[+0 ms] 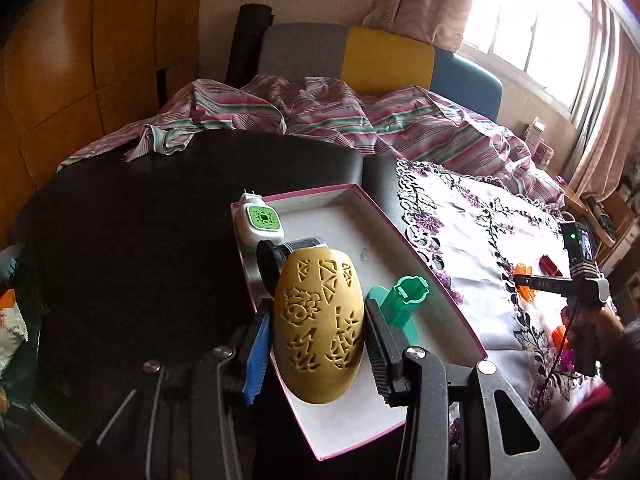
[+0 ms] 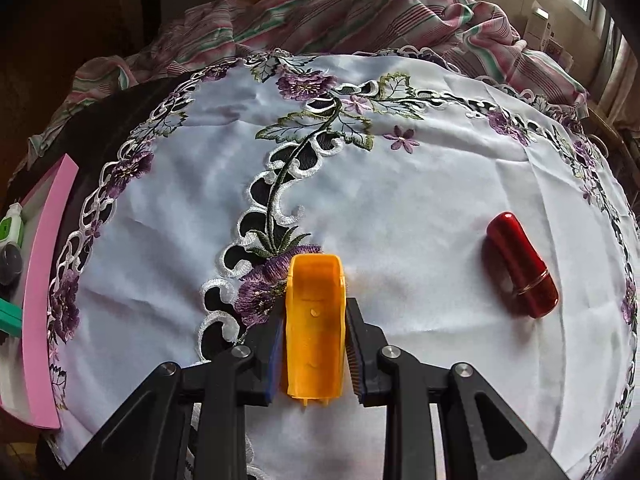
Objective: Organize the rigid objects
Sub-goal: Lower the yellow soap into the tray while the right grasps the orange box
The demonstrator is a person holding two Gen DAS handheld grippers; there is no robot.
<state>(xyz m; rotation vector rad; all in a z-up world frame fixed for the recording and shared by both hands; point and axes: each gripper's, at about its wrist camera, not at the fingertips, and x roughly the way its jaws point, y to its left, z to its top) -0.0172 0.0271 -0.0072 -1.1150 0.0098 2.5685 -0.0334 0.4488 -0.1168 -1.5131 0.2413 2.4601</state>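
My left gripper (image 1: 318, 324) is shut on a tan carved oval shell (image 1: 318, 328), held over the pink-rimmed white box (image 1: 444, 292). In the box lie a white and green plug-in device (image 1: 260, 220), a green plastic piece (image 1: 404, 300) and a dark round object (image 1: 272, 264). My right gripper (image 2: 314, 330) is shut on an orange plastic piece (image 2: 316, 320), low over the white embroidered cloth (image 2: 400, 200). A red glossy cylinder (image 2: 522, 266) lies on the cloth to its right. The right gripper (image 1: 576, 280) also shows at the far right of the left wrist view.
The box (image 2: 44, 280) sits at the cloth's left edge on a dark tabletop (image 1: 140, 220). A striped pink blanket (image 1: 320, 108) is bunched behind, with a cushioned headboard (image 1: 384, 60) and a bright window (image 1: 528, 24) beyond. Shelving clutter stands at the far right.
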